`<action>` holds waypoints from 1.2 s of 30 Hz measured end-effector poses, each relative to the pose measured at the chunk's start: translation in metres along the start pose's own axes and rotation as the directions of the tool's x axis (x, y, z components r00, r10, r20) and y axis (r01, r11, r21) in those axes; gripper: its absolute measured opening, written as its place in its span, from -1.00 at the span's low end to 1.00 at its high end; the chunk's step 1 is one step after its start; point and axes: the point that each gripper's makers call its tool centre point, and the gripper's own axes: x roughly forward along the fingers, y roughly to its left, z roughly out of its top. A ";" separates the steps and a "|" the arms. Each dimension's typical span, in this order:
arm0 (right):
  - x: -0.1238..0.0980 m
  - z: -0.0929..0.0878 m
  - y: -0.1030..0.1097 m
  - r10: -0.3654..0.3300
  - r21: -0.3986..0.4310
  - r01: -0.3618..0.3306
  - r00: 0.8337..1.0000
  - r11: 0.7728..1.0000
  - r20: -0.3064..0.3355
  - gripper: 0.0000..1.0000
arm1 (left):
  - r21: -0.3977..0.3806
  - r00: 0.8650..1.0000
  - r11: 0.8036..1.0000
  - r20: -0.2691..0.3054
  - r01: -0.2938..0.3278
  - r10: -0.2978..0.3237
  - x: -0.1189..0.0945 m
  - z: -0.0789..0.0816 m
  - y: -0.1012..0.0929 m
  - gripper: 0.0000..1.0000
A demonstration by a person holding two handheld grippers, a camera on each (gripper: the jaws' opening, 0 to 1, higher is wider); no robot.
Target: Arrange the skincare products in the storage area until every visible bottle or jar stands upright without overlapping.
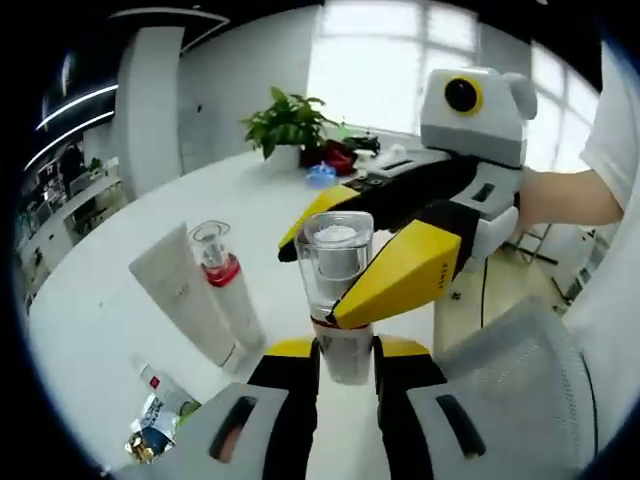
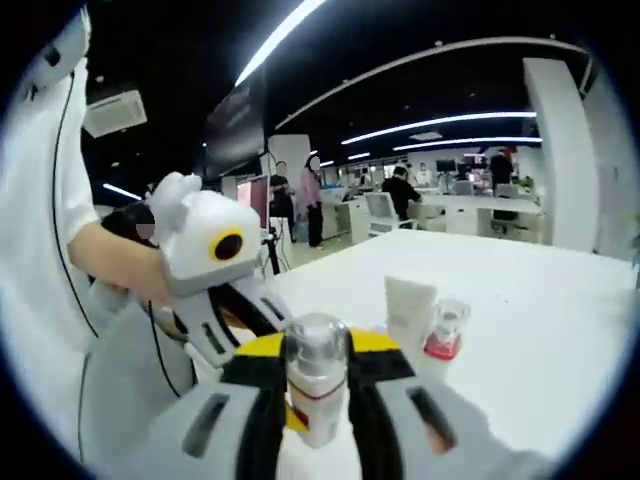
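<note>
Above the white table [image 1: 90,330], both grippers clamp one clear-capped bottle [image 1: 335,275].
Left gripper [image 1: 345,365] grips its base, right gripper [image 1: 375,255] its cap; next, stand it beside the tube [image 1: 180,290].

The left gripper [image 1: 346,362] is pointing forward with its yellow-tipped jaws closed around the lower body of an upright bottle [image 1: 338,290]. The right gripper [image 2: 317,385] is reaching in from the opposite side, its jaws clamping the same bottle near its clear cap. A bare forearm [image 1: 560,197] is extending behind the right gripper.
</note>
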 end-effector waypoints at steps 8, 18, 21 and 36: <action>0.011 -0.028 -0.015 -0.044 -0.017 0.043 0.998 0.999 -0.050 -0.56 | 0.037 1.000 0.999 -0.030 -0.001 0.002 0.019 -0.018 0.014 -0.67; 0.020 -0.064 -0.032 -0.117 -0.016 0.116 0.986 0.993 -0.121 -0.56 | 0.064 0.999 0.998 -0.049 0.003 0.000 0.047 -0.046 0.031 -0.67; 0.024 -0.075 -0.038 -0.147 -0.020 0.145 0.979 0.989 -0.141 -0.56 | 0.098 0.998 0.995 -0.057 0.005 0.001 0.055 -0.052 0.036 -0.67; 0.032 -0.082 -0.069 -0.239 -0.072 0.230 0.958 0.970 -0.159 -0.56 | 0.140 1.000 0.990 -0.024 0.001 0.003 0.078 -0.047 0.063 -0.66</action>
